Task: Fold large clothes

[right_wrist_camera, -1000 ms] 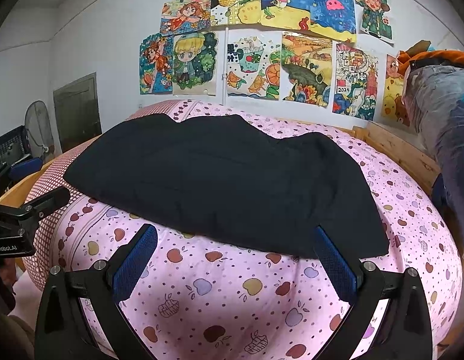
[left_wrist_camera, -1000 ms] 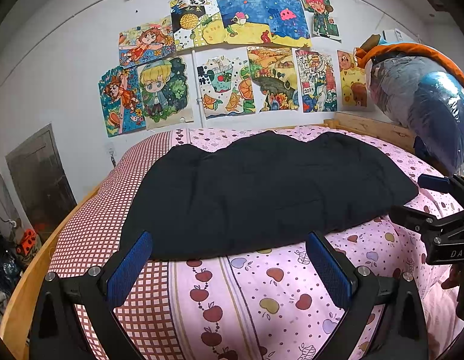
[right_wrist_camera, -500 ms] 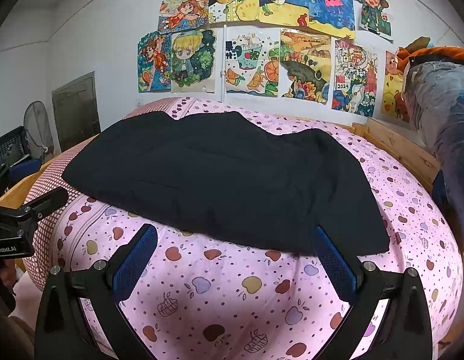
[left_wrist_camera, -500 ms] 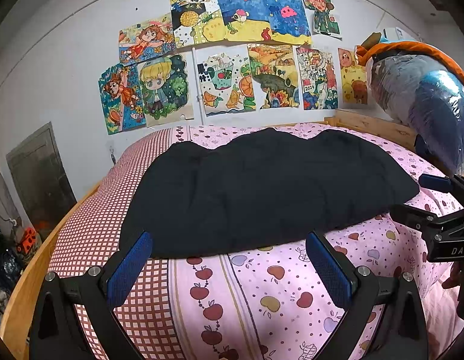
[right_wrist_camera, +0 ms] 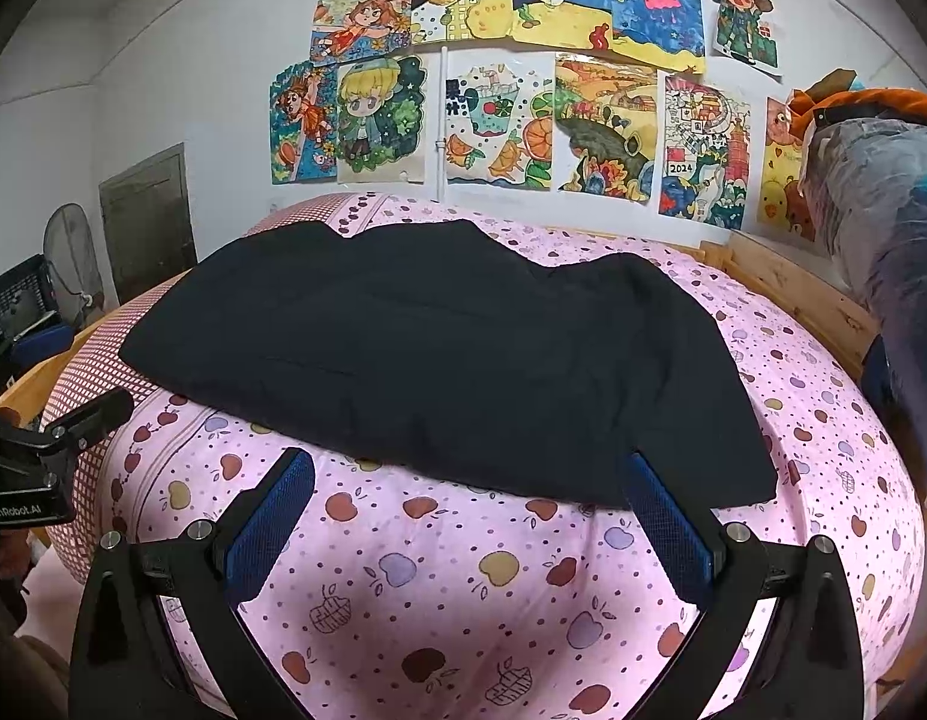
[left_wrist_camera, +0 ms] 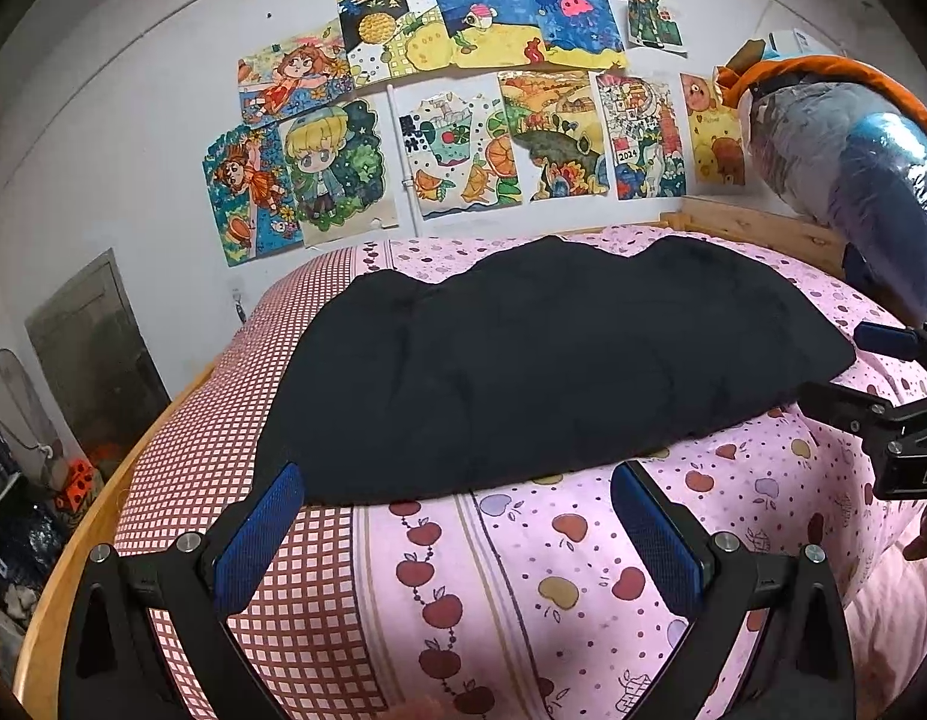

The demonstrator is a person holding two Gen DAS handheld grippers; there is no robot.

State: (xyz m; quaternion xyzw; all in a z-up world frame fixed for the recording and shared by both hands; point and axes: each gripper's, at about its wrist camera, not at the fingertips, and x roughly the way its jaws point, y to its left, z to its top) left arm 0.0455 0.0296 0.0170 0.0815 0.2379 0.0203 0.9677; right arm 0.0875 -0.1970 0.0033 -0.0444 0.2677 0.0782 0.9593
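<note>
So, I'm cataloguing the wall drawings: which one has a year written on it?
The busy town drawing reading "2024", in the lower row beside the yellow bear drawing; no other shows a year.

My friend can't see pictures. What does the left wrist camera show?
A big black garment lies spread flat on a bed with a pink apple-print cover. The left tongs hang open just in front of its near edge, touching nothing, and colourful drawings cover the white wall behind.

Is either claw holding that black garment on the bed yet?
No, both the left claw and right claw are open and empty, short of the black garment.
</note>
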